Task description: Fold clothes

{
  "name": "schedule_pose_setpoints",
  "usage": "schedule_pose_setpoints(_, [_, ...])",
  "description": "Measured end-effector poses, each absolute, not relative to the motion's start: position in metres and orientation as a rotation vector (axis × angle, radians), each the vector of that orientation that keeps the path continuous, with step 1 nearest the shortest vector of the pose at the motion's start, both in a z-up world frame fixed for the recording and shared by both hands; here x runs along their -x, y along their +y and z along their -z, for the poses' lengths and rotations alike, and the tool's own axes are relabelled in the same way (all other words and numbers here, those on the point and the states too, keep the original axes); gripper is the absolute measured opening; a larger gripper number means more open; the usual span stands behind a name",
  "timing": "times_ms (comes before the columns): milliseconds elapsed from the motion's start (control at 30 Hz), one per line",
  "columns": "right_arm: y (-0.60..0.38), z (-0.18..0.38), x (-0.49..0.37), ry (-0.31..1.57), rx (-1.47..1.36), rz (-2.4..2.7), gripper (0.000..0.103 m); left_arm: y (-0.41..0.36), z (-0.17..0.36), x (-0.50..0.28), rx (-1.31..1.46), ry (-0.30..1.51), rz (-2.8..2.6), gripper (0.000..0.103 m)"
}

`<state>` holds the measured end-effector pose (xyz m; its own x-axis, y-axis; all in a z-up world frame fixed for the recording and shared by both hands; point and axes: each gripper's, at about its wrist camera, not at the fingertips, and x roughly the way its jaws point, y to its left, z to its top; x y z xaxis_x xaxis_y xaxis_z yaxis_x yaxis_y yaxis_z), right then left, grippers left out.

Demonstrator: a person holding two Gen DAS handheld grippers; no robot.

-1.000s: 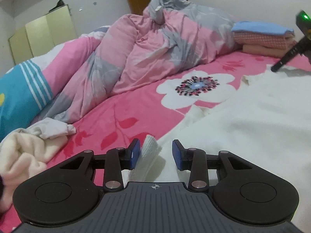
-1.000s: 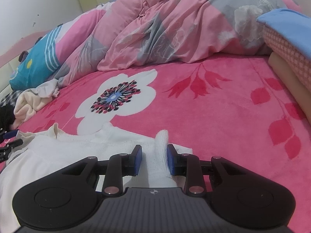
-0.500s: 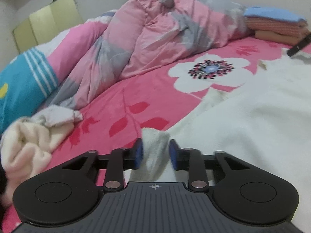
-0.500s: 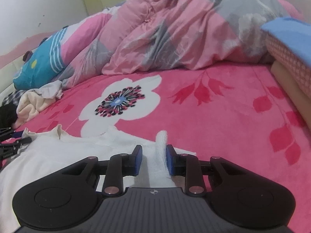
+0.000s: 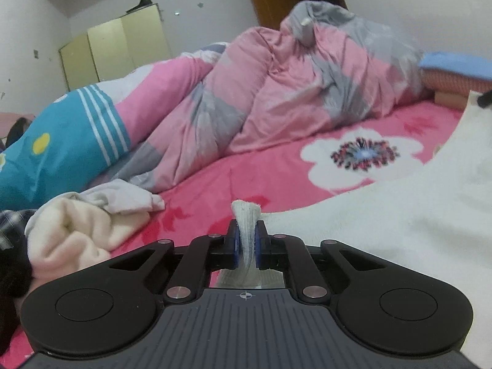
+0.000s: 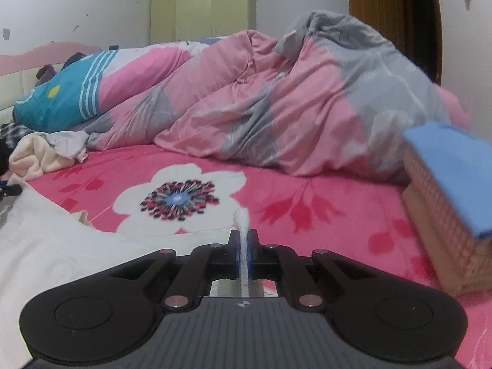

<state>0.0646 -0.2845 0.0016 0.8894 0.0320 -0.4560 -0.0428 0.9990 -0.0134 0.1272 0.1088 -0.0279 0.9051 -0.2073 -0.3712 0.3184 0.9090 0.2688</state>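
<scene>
A white knit garment [image 5: 399, 224] lies on the pink flowered bed sheet [image 5: 261, 169]. My left gripper [image 5: 246, 243] is shut on a bunched edge of it, which pokes up between the blue pads. In the right wrist view the same white garment [image 6: 61, 246] spreads to the left. My right gripper [image 6: 243, 246] is shut on a thin fold of its edge. Both held edges are raised off the sheet. The right gripper's tip shows at the far right of the left wrist view [image 5: 484, 100].
A rumpled pink and grey duvet [image 6: 276, 107] fills the back of the bed. A cream and grey clothes heap [image 5: 86, 224] lies at the left. A stack of folded clothes with a blue top [image 6: 455, 203] stands at the right. A teal pillow [image 5: 55, 153] lies behind.
Both grippers closed from open onto the white garment's edges and rose, lifting the fabric; the views now look higher across the bed.
</scene>
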Motion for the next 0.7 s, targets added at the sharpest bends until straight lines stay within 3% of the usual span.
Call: schedule_pose_setpoints(700, [-0.309,0.048,-0.120,0.584,-0.027,0.001,0.003,0.100,0.057,-0.177,-0.333,0.469,0.282,0.009])
